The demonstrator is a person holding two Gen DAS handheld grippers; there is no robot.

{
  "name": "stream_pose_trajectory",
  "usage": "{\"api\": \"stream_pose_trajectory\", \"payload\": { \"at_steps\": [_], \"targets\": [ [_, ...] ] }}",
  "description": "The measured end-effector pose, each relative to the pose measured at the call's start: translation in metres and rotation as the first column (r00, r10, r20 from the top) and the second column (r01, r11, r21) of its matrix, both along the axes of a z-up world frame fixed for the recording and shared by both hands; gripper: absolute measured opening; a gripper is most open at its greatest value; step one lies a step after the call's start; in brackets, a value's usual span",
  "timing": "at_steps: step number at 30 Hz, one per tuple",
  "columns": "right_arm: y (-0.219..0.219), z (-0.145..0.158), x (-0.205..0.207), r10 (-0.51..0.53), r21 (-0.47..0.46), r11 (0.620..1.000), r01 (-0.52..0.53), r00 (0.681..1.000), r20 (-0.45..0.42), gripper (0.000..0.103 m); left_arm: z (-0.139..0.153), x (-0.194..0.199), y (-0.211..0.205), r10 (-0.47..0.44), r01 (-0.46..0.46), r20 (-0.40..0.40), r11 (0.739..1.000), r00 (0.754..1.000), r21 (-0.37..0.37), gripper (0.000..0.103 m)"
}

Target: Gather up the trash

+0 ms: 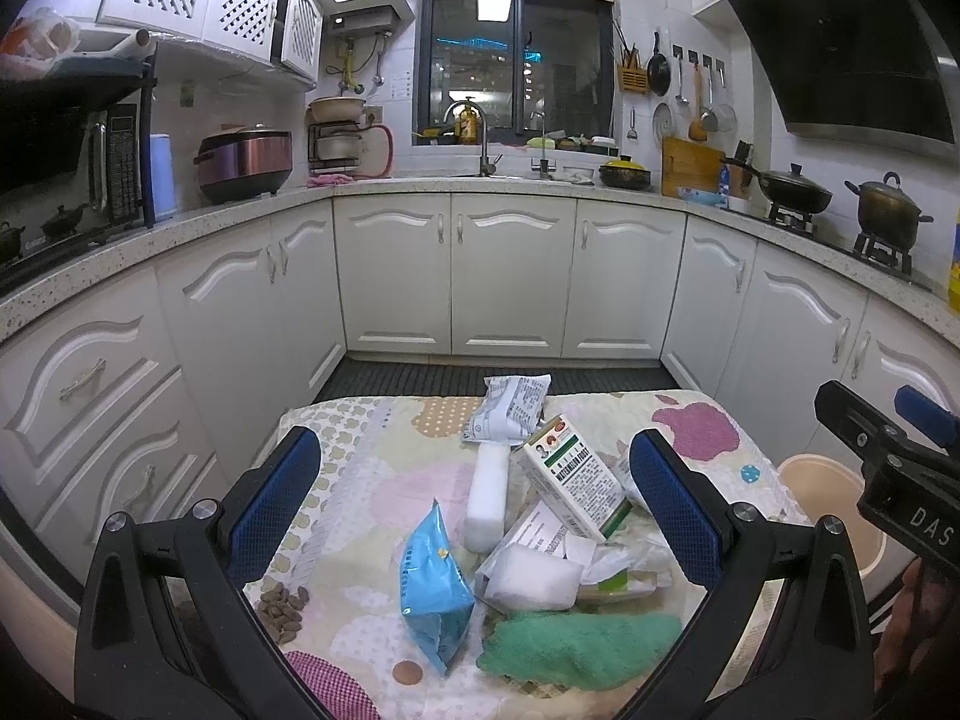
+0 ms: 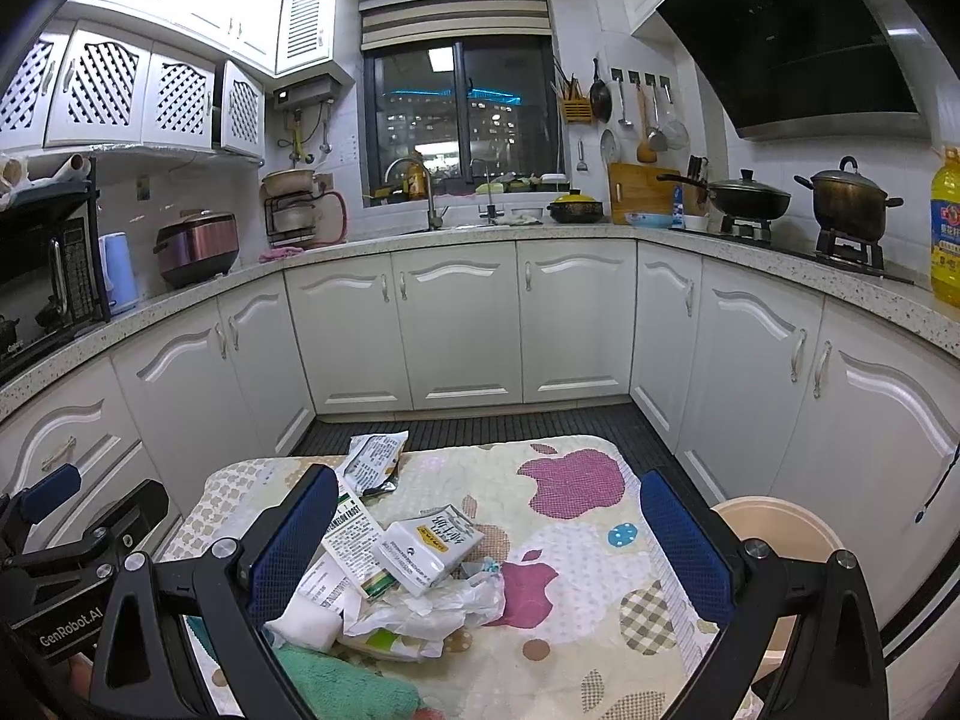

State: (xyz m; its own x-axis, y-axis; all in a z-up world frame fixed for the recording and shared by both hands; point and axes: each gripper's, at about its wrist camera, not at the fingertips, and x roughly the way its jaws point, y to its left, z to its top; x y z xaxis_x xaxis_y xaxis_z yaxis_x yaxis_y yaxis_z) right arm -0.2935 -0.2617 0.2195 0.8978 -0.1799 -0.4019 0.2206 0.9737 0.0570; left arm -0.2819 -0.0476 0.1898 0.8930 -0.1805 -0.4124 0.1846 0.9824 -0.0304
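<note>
Trash lies on a small table with a patterned cloth (image 1: 372,468). I see a blue packet (image 1: 433,588), a white foam tube (image 1: 487,498), a grey printed wrapper (image 1: 510,408), a white and green box (image 1: 573,483), a white foam block (image 1: 531,579) and crumpled paper (image 2: 432,603). My left gripper (image 1: 474,504) is open and empty above the pile. My right gripper (image 2: 489,540) is open and empty over the table's right half, with a white carton (image 2: 429,546) between its fingers in view. A beige bin (image 2: 774,534) stands to the table's right.
A green towel (image 1: 582,639) lies at the near edge. Several brown nuts (image 1: 282,606) and a coin (image 1: 408,672) lie on the cloth. White kitchen cabinets (image 1: 510,273) surround the table on three sides, with a dark floor mat (image 1: 420,375) behind it.
</note>
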Motion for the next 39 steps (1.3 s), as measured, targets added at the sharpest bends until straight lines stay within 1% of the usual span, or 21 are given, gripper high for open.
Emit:
{"api": "stream_pose_trajectory", "payload": {
  "at_steps": [14,15,39],
  "targets": [
    [-0.002,-0.003,0.000,0.001,0.006,1.000,-0.001,1.000,-0.003,0.100,-0.004,-0.007,-0.005,-0.002,0.002,0.006,1.000,1.000,-0.006,0.103],
    [-0.002,-0.004,0.000,0.002,0.005,1.000,-0.002,1.000,-0.005,0.100,0.001,0.002,0.001,-0.003,0.003,0.002,1.000,1.000,-0.009,0.103],
    [-0.001,-0.007,0.006,-0.003,-0.001,1.000,0.003,1.000,-0.018,0.100,0.000,0.006,0.004,-0.004,0.004,-0.008,1.000,1.000,-0.014,0.103]
  ]
}}
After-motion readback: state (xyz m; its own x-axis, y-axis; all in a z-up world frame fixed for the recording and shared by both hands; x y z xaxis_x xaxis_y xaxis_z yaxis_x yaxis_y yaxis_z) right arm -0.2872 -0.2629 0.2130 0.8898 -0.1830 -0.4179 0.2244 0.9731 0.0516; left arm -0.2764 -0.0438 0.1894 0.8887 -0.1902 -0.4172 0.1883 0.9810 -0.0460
